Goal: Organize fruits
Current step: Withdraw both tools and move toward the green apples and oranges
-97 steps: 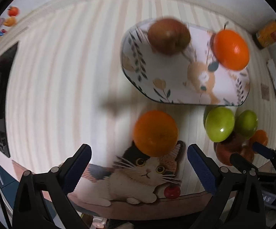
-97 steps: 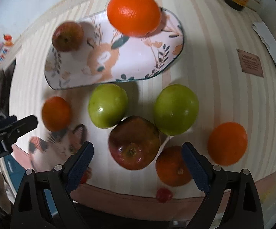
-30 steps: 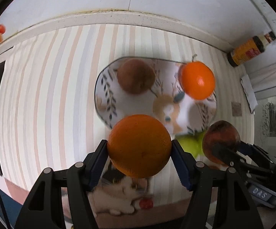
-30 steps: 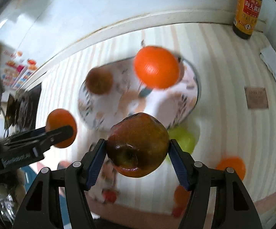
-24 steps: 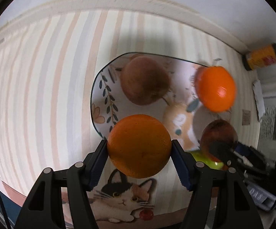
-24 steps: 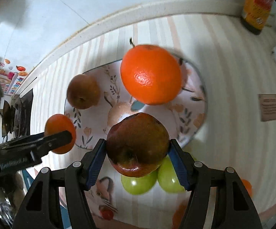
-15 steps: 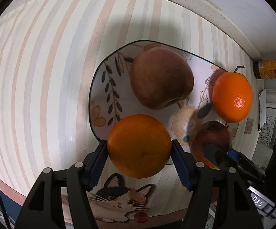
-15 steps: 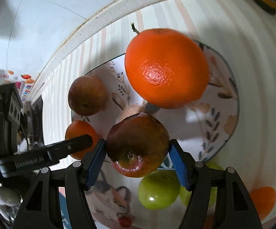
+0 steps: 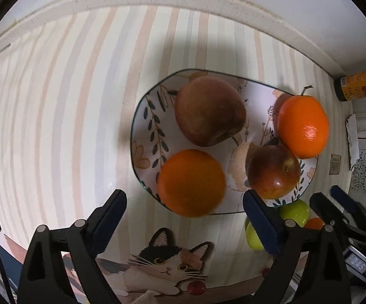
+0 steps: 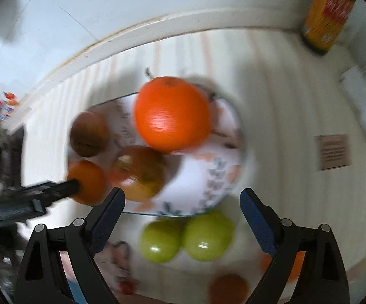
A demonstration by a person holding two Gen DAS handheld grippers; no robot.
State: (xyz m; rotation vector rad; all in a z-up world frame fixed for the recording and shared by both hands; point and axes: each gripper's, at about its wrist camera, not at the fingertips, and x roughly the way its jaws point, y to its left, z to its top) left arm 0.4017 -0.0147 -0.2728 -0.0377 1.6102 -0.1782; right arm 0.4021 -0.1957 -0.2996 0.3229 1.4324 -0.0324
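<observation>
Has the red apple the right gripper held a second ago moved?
Yes. The red apple has left the fingers and now rests on the floral plate, beside the stemmed orange.

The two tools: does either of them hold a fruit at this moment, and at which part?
Neither. The left tool and the right tool are both open and empty; the orange and the red apple lie on the plate.
</observation>
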